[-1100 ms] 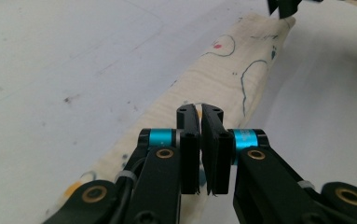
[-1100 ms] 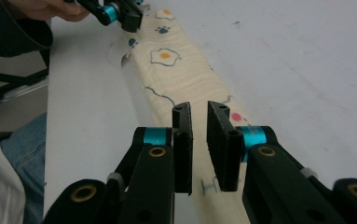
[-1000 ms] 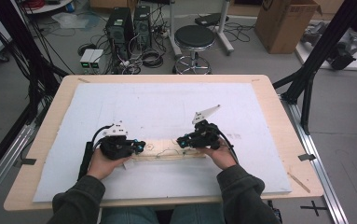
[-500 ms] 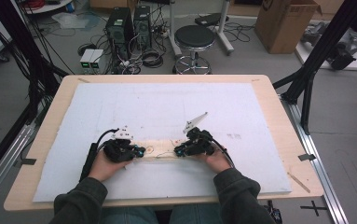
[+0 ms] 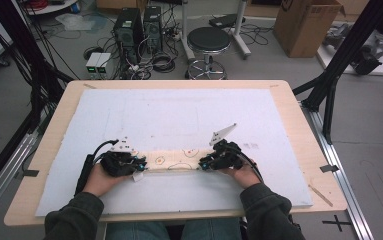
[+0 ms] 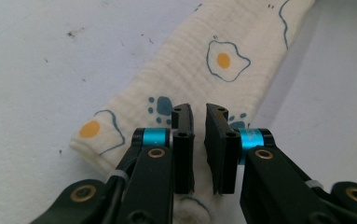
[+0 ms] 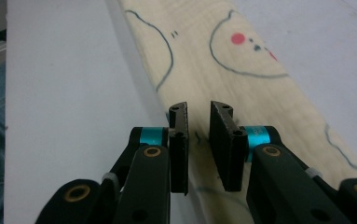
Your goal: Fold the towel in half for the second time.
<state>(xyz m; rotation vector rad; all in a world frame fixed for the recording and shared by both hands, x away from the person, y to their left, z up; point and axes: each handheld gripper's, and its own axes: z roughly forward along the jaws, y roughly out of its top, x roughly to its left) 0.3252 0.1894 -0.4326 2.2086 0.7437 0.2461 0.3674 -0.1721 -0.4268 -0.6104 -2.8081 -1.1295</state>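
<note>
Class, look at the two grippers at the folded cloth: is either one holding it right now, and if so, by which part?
Nothing is held. The left gripper and right gripper have just been opening; each stands with a small gap over one end of the folded cloth, which lies flat on the table.

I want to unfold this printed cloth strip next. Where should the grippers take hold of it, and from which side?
Judging by its pose, grip the cloth strip at its two short ends, each gripper coming in from its own end along the strip's length. It lies flat as a long, narrow folded band across the white mat, and the left gripper and right gripper already sit there, jaws slightly parted.
</note>
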